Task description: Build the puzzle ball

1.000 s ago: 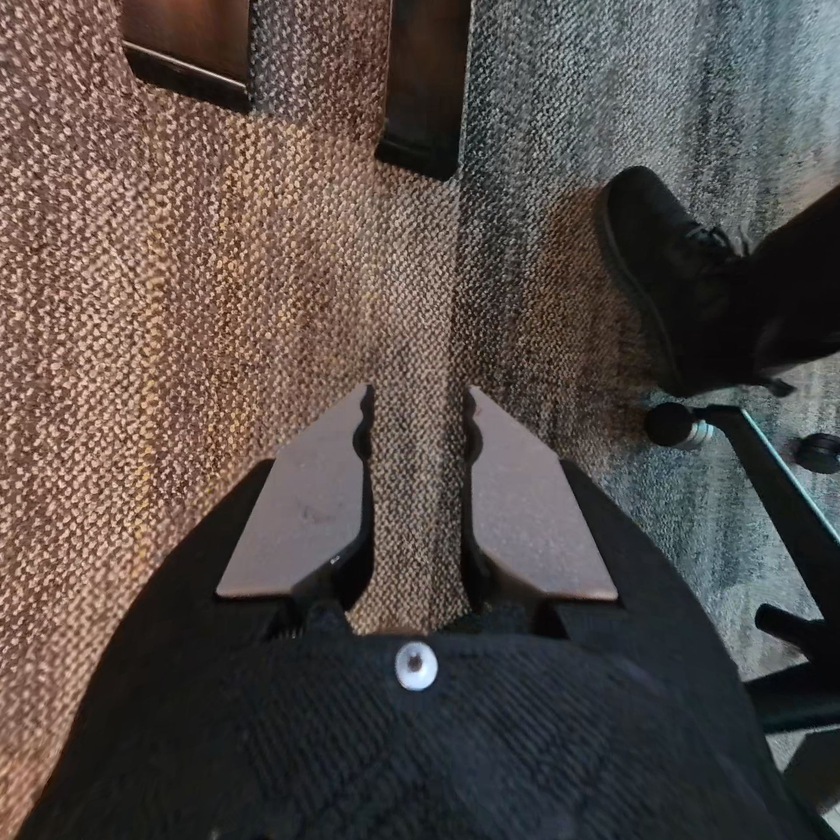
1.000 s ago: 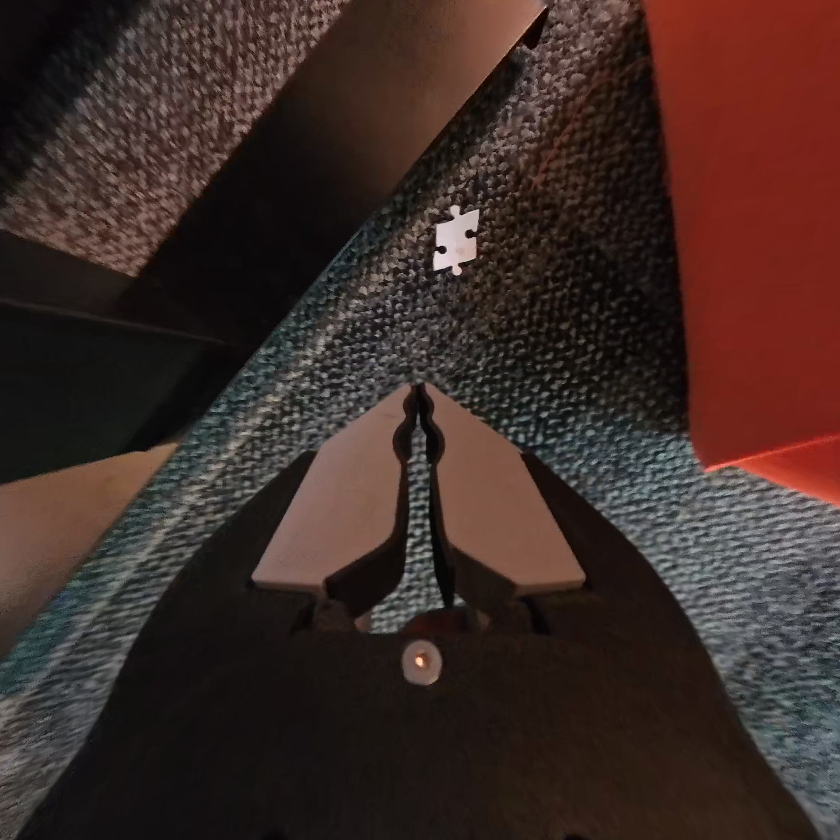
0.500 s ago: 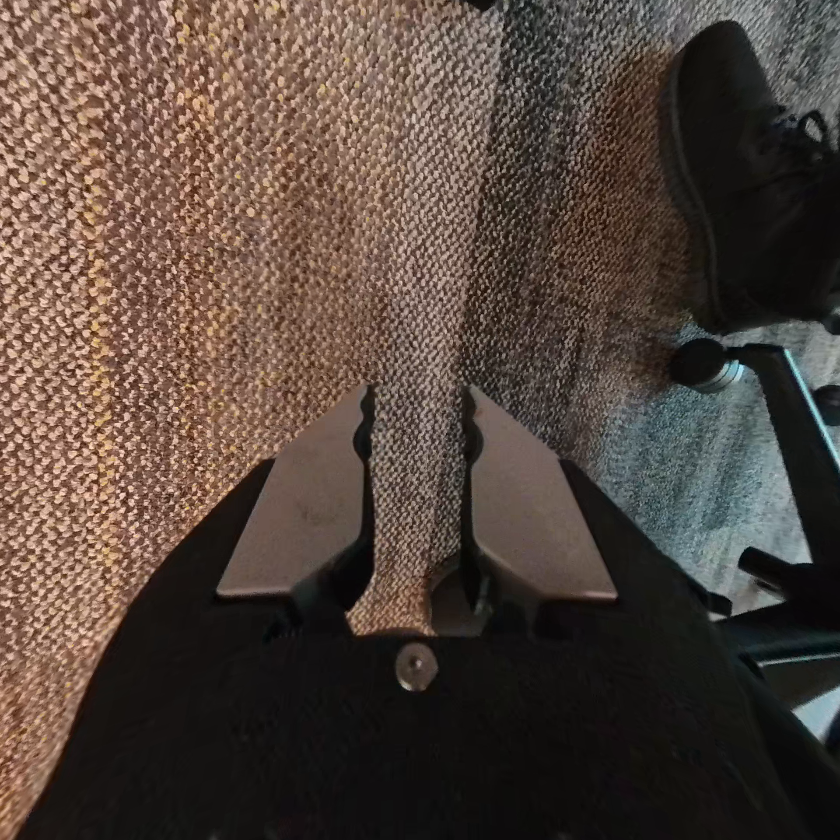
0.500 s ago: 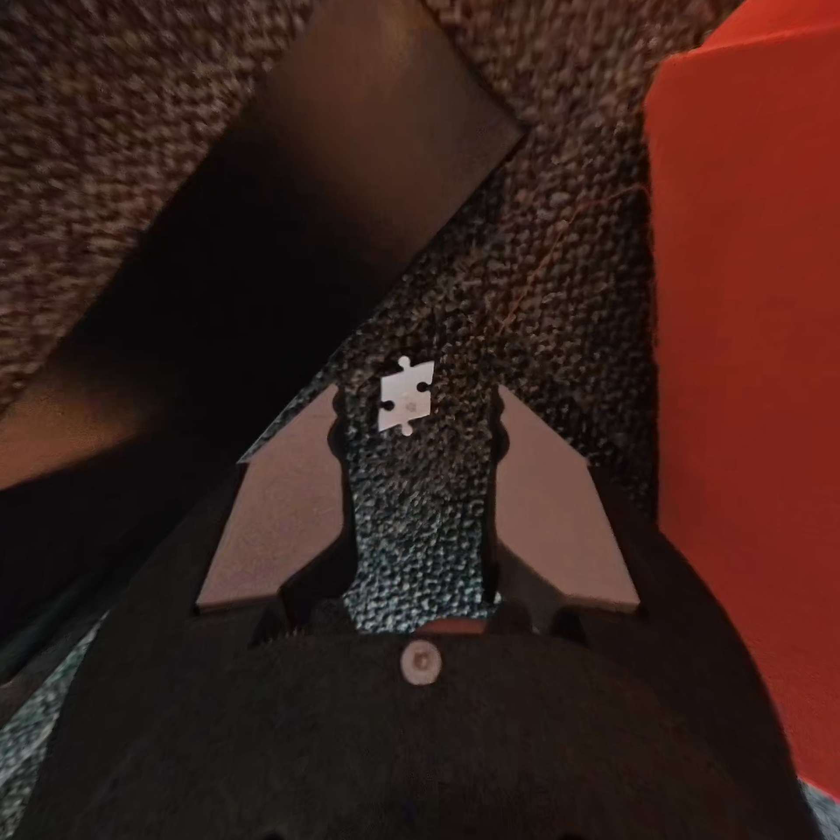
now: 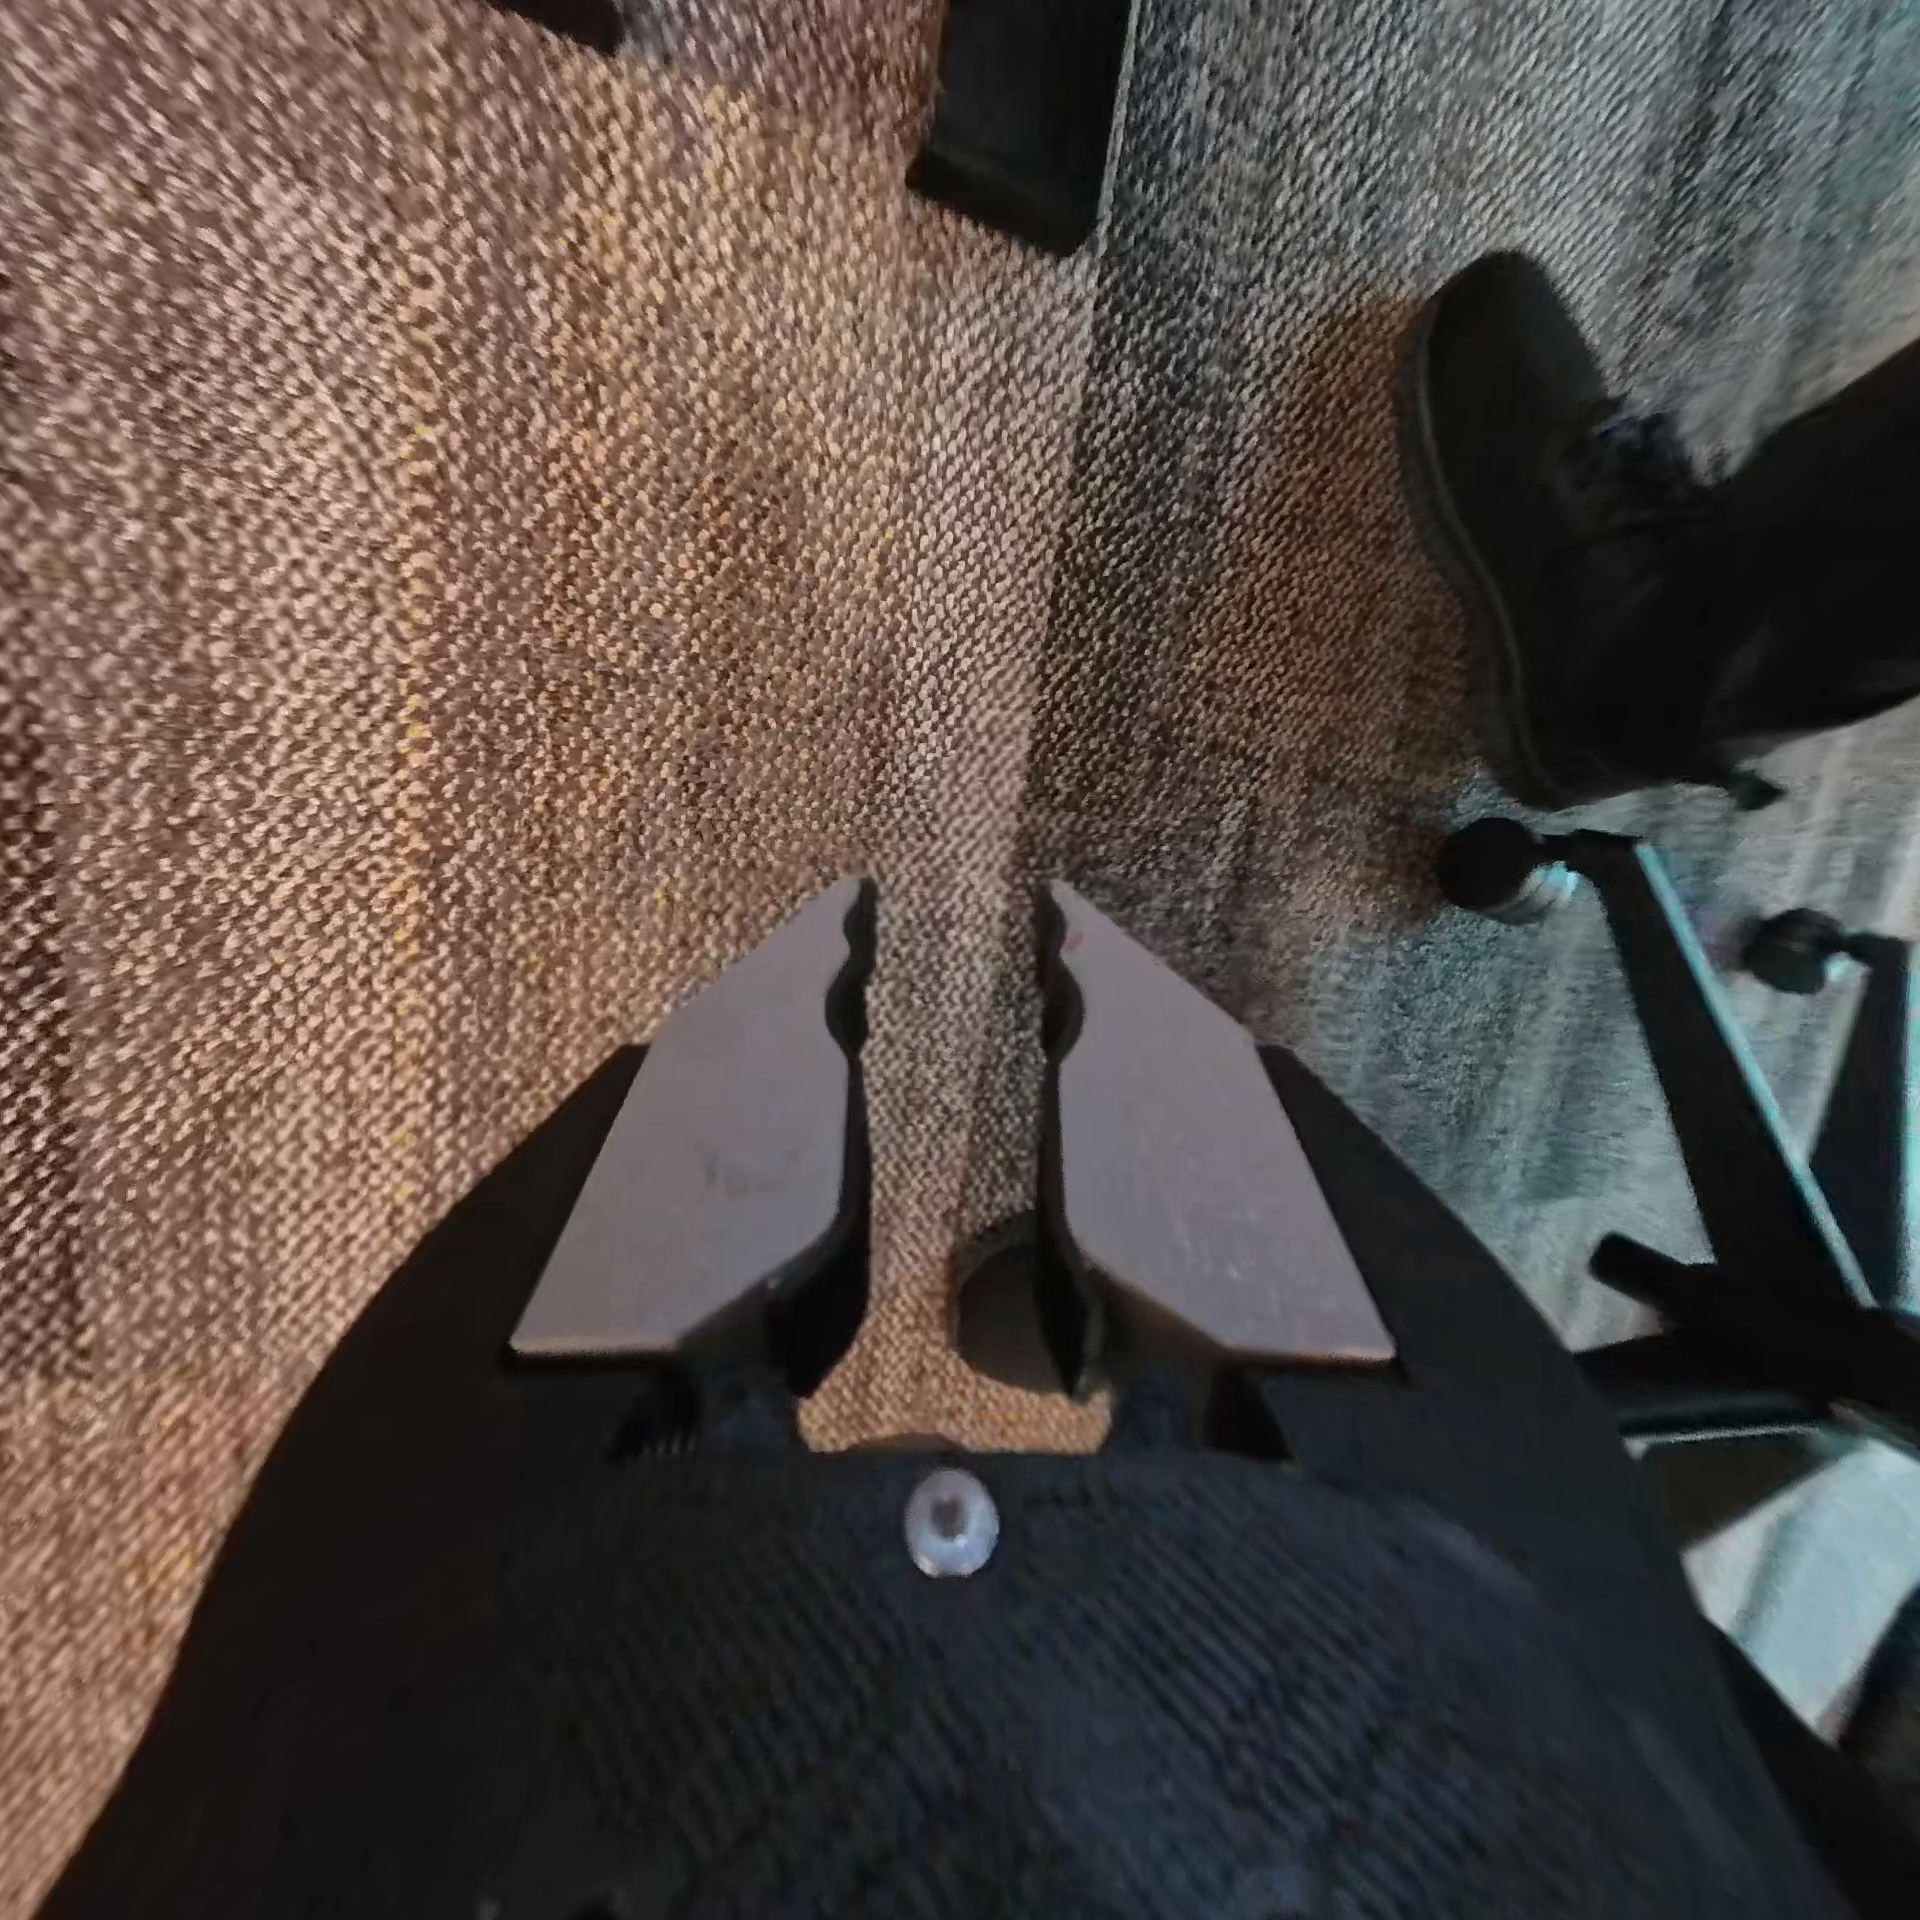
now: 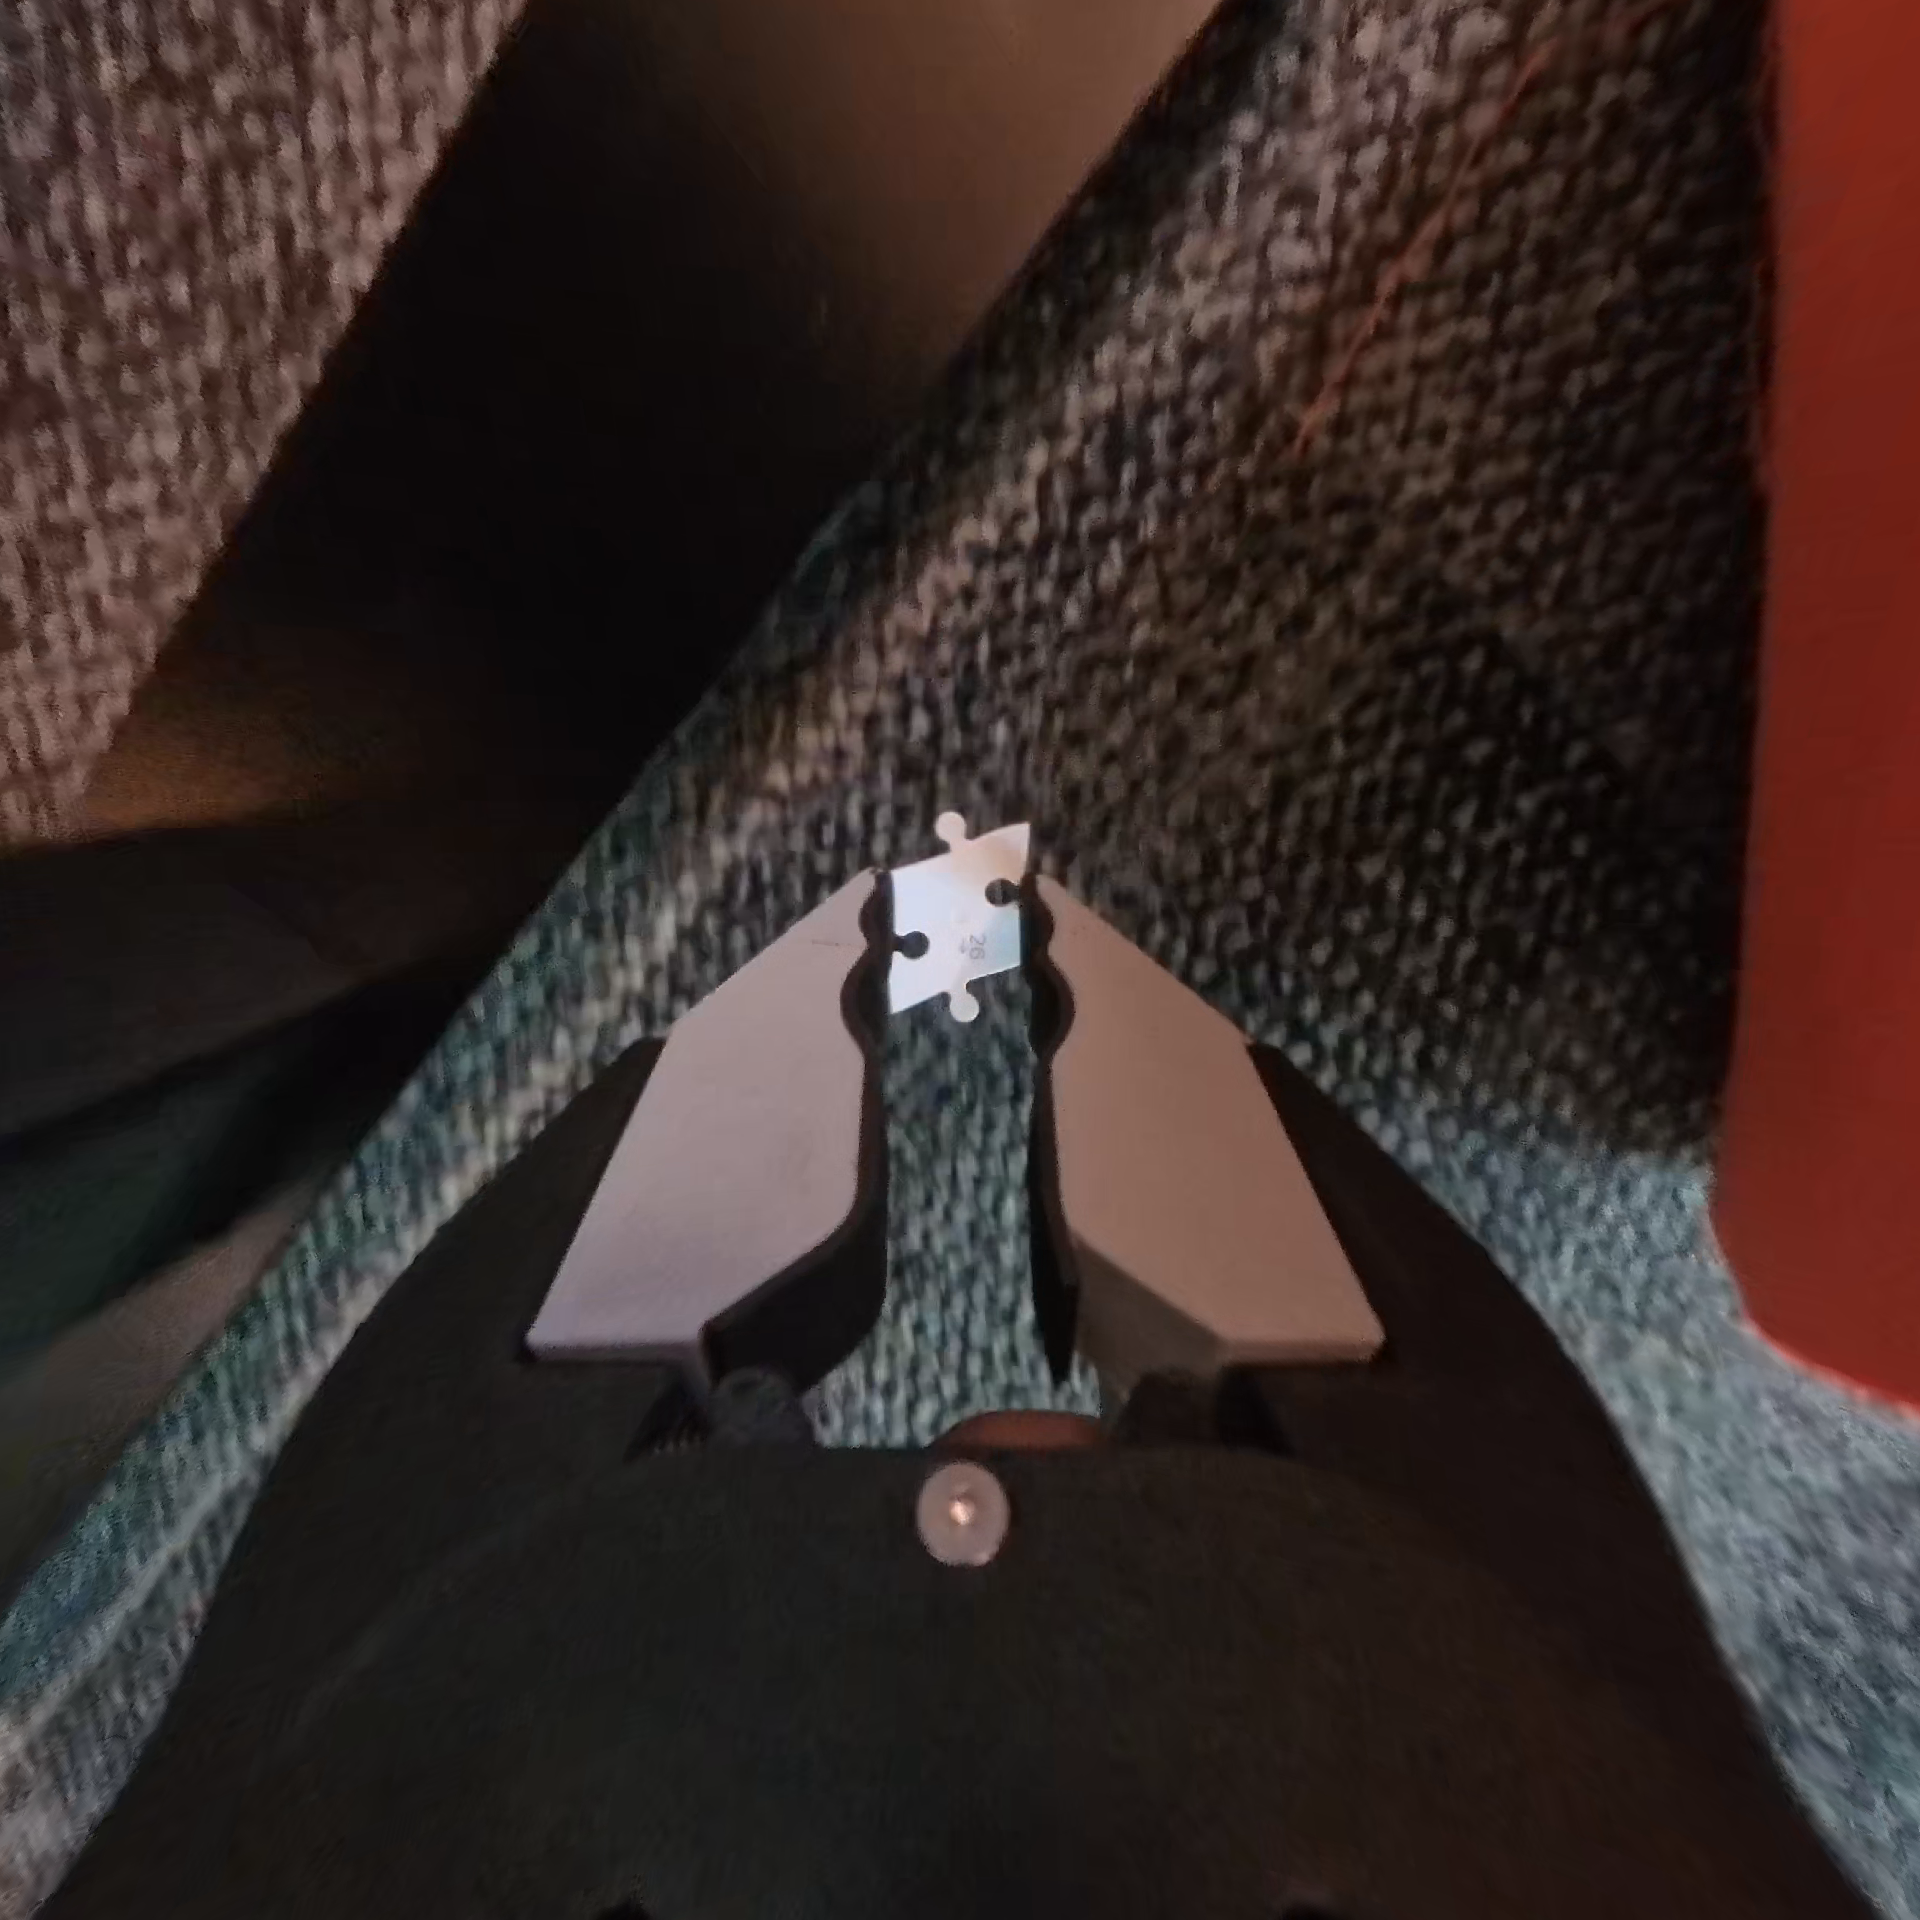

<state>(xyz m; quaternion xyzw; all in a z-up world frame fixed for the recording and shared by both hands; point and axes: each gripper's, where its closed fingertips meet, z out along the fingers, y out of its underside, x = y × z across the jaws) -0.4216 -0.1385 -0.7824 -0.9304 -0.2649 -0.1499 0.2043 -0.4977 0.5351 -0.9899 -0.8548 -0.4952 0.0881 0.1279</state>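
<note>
Pinching the small white jigsaw-shaped puzzle piece [image 6: 954,932] by its side edges, just above the grey carpet floor [image 6: 1299,675], the right tool [image 6: 956,914] is retrieving it; the left tool [image 5: 956,935] is idling released, empty.

One short dark print is carried by the white puzzle piece [image 6: 956,935], on its lower right part, close to the rounded tab at its bottom edge. It is made up of a few tiny characters with a still smaller mark next to them, and it is turned sideways in the right wrist view. A paler round mark is seen just beside it, too faint to be made out. The piece is pinched between the fingertips of the right gripper [image 6: 956,899]. Nothing readable is found on the red surface [image 6: 1849,623], the carpet [image 5: 520,623], the black shoe [image 5: 1558,520] or the chair base [image 5: 1714,1091].
</note>
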